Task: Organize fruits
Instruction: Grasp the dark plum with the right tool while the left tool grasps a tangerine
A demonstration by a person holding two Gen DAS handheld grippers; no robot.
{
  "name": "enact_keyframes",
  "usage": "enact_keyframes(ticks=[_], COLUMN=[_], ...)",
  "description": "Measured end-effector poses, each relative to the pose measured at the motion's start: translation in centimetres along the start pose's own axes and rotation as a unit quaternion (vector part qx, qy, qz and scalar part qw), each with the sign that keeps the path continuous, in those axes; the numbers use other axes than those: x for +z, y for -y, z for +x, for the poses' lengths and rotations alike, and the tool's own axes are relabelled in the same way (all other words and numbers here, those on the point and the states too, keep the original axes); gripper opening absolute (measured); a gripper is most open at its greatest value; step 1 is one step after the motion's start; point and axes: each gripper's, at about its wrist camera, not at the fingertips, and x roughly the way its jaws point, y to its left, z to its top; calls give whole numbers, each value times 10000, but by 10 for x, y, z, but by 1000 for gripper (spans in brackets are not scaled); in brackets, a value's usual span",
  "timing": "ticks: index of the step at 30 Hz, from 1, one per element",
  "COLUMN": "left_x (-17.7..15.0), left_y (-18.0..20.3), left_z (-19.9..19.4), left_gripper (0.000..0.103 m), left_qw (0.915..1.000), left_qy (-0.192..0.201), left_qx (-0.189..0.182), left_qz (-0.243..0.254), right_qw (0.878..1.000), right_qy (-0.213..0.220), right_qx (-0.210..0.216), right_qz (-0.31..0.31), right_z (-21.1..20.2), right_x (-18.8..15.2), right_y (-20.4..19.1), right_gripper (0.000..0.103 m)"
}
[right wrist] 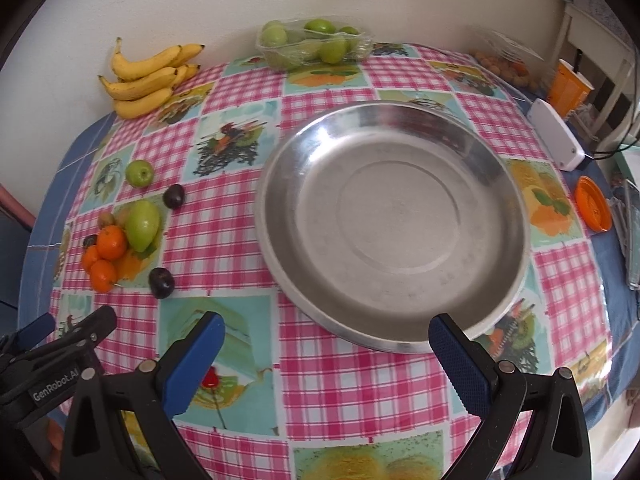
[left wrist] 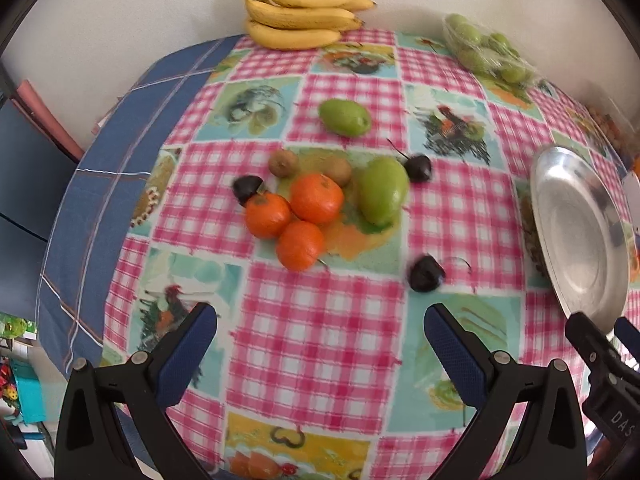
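Observation:
Three oranges [left wrist: 316, 198] cluster mid-table with two kiwis [left wrist: 283, 163], a large green fruit [left wrist: 382, 190] and a dark plum [left wrist: 247, 188]. Another green fruit [left wrist: 344, 117] lies farther back, and two more plums [left wrist: 426, 274] lie loose nearby. My left gripper [left wrist: 320, 316] hangs open over the tablecloth just short of the pile, holding nothing. An empty steel plate [right wrist: 400, 220] sits to the right of the fruit. My right gripper [right wrist: 327, 322] is open at the plate's near rim, also holding nothing. The same oranges [right wrist: 110, 242] show at the left of the right wrist view.
Bananas [left wrist: 300, 12] lie against the back wall, beside a wrapped tray of green fruit [right wrist: 316, 42]. At the table's right side stand a white box [right wrist: 554, 136], an orange lid [right wrist: 594, 204], an orange cup [right wrist: 568, 84] and a clear container of nuts [right wrist: 504, 64].

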Motion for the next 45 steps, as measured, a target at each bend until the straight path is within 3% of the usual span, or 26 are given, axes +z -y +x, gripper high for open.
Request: enact_keyframes(ticks=[8, 17, 22, 31, 35, 38, 45], left_x=[21, 32, 37, 45, 46, 47, 46], left_y=[-40, -52, -49, -49, -47, -47, -46], left_z=[-2, 9, 20, 41, 50, 57, 70], left_gripper=[103, 103, 103, 103, 90, 88, 71], left_qw=[9982, 9973, 9997, 9988, 9977, 9964, 9922], left_qy=[260, 269, 185, -142, -316, -462, -713], left_qx=[-288, -596, -180, -388, -495, -583, -818], left_qz=[-451, -324, 12, -275, -323, -402, -612], right_qw=[9984, 9943, 9930, 9870, 9850, 9848, 9850], right_qy=[68, 110, 37, -19, 5, -139, -420], right_qx=[553, 1020, 1002, 1104, 1077, 1166, 1172], right_qz=[-54, -305, -619, -1169, -1345, -1278, -1194], right_z=[8, 16, 28, 43, 49, 57, 75], right_x=[12, 18, 24, 25, 25, 26, 25], right_y=[-22, -52, -71, -105, -116, -118, -118], right_gripper=[103, 103, 103, 103, 98, 93, 82])
